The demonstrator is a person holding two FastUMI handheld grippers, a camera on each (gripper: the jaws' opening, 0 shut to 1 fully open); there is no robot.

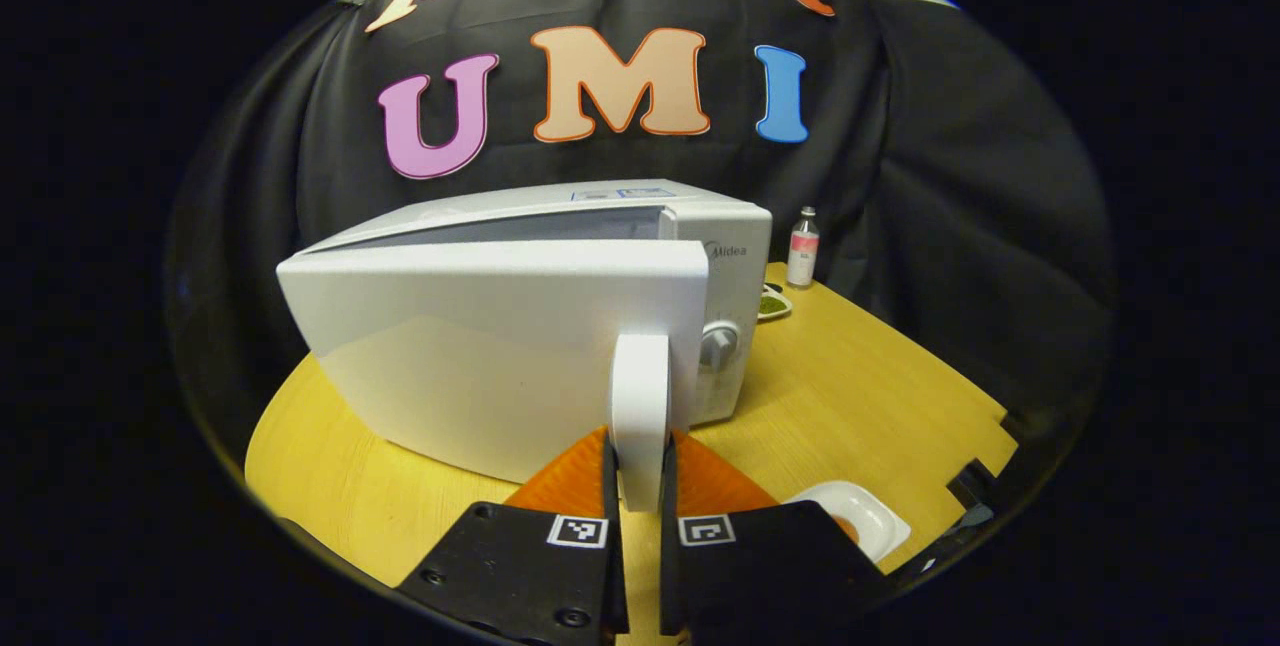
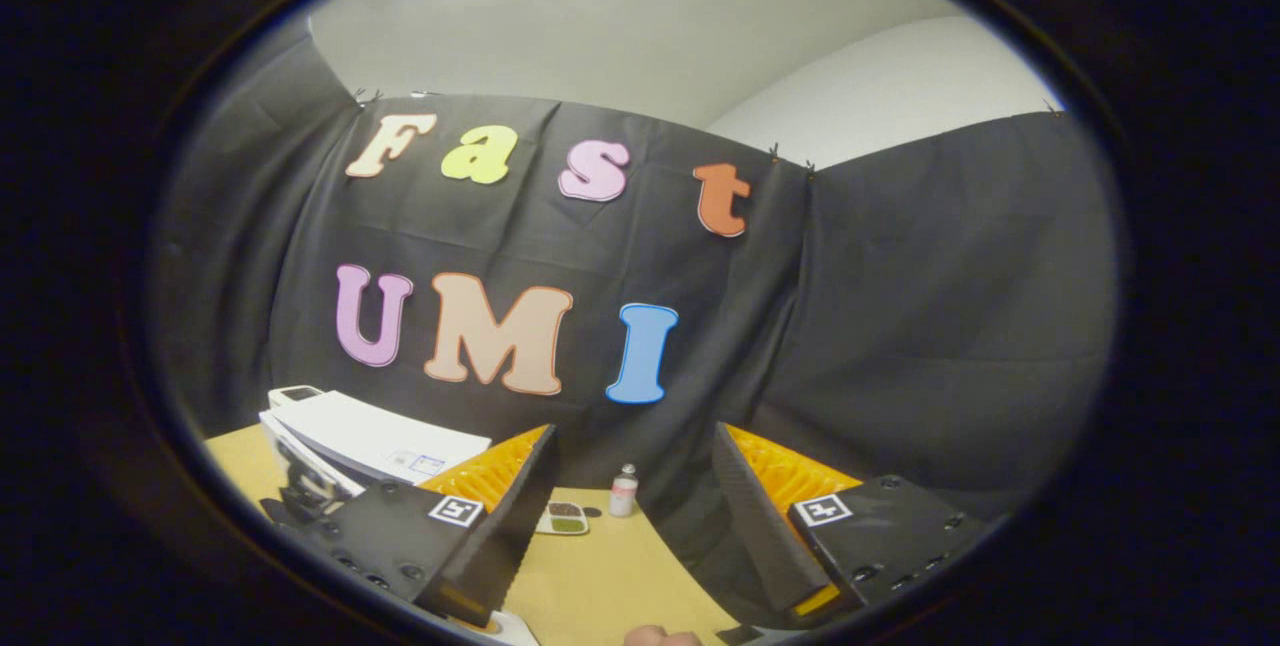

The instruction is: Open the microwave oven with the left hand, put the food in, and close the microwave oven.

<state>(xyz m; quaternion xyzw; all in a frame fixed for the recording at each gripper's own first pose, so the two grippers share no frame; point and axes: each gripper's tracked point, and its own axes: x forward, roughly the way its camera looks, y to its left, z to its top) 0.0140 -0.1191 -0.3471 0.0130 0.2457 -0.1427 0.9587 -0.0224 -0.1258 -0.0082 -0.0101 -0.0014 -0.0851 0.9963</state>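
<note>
While the right gripper (image 2: 630, 526) waits spread open, the left gripper (image 1: 640, 496) clamps the door handle (image 1: 640, 406) to swing the microwave (image 1: 500, 346) open.

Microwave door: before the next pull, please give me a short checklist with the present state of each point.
1. Left hand-held gripper shut on the door handle: ok.
2. Microwave door swung partly out from the microwave: ok, but not fully open.
3. Table on the door's swing side free: cannot tell.
4. Right hand-held gripper open, holding nothing: ok.
5. White dish near the left gripper, ready to load: cannot tell what it holds.
6. Bottle stands apart, behind the microwave: ok.
</note>
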